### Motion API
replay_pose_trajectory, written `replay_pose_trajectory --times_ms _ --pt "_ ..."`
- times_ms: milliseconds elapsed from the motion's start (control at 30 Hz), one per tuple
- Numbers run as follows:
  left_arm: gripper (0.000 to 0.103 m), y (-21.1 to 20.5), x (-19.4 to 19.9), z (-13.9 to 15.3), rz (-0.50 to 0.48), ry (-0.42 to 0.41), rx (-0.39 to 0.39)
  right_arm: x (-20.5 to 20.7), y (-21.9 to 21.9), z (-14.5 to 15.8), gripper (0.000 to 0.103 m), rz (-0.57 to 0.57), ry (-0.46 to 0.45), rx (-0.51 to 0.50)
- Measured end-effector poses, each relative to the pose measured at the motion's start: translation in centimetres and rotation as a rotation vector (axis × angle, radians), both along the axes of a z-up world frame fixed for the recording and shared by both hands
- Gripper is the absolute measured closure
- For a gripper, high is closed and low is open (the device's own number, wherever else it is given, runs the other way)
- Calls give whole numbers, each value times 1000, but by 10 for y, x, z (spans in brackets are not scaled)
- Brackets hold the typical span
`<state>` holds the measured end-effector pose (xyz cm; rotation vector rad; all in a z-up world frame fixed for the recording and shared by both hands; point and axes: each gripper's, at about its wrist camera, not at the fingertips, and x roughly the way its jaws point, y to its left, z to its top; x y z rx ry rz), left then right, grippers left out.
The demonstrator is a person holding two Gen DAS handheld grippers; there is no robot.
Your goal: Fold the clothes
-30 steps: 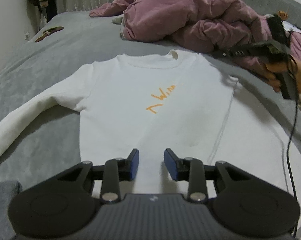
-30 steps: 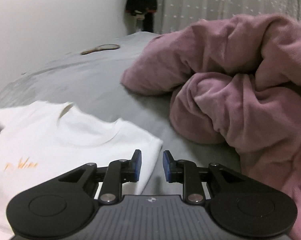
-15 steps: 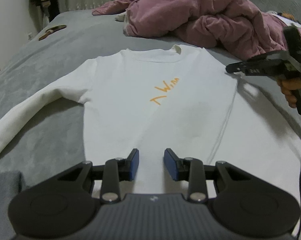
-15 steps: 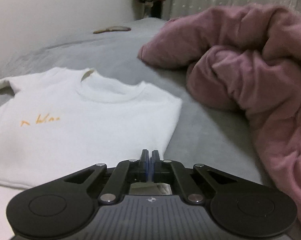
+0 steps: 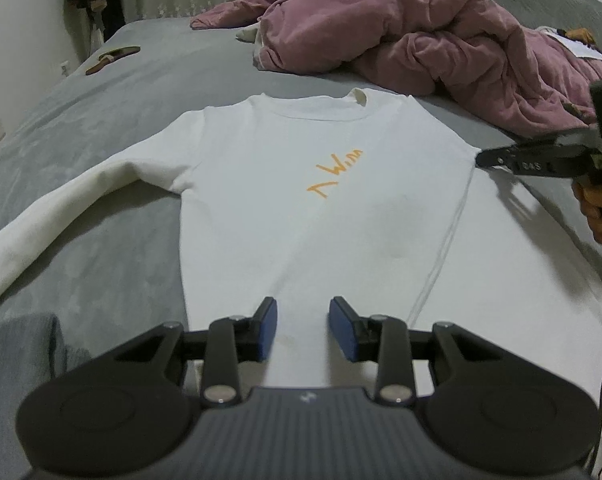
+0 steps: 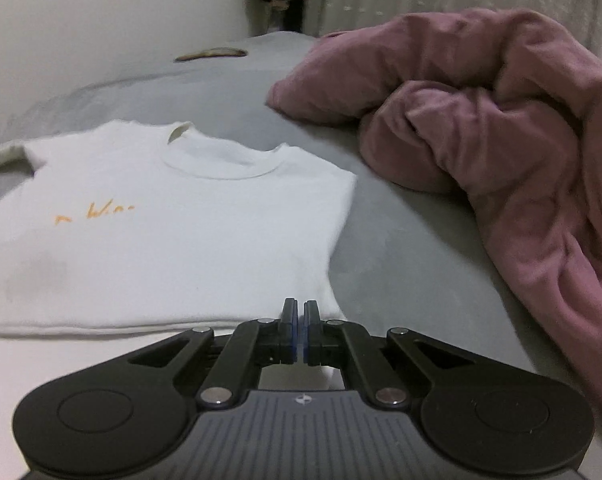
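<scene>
Two grippers work one white sweatshirt [image 5: 301, 184], which lies flat and face up on the grey bed [image 5: 113, 92], its orange lettering [image 5: 335, 174] showing and one long sleeve [image 5: 73, 208] stretched out to the side. The left gripper [image 5: 303, 330] hovers over the hem end with its jaws parted and nothing between them. The right gripper [image 6: 300, 328] is clenched, its blue pads [image 6: 290, 332] pressed together right at the shoulder edge; whether cloth is pinched there cannot be told, since the pads hide the spot. In the left wrist view that gripper's tip sits at the shoulder corner [image 5: 475, 152]. The step in hand looks like a lengthwise fold of this side. To do it well, the left jaws should nip the hem on the same side, then both should lift together and carry the edge across evenly, keeping clear of the rumpled pink duvet [image 6: 501, 120] close by.
</scene>
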<state>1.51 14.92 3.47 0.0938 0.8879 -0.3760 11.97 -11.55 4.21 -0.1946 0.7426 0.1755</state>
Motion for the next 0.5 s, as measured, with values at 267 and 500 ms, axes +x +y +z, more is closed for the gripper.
replay_pose_trajectory --times_ms 267,500 --pt "72 10 -14 0 7 4 -13 -35 -2 -2 103 -59 27 19" --pt "71 17 -29 3 1 -4 -16 -90 3 -1 103 -86 39 6"
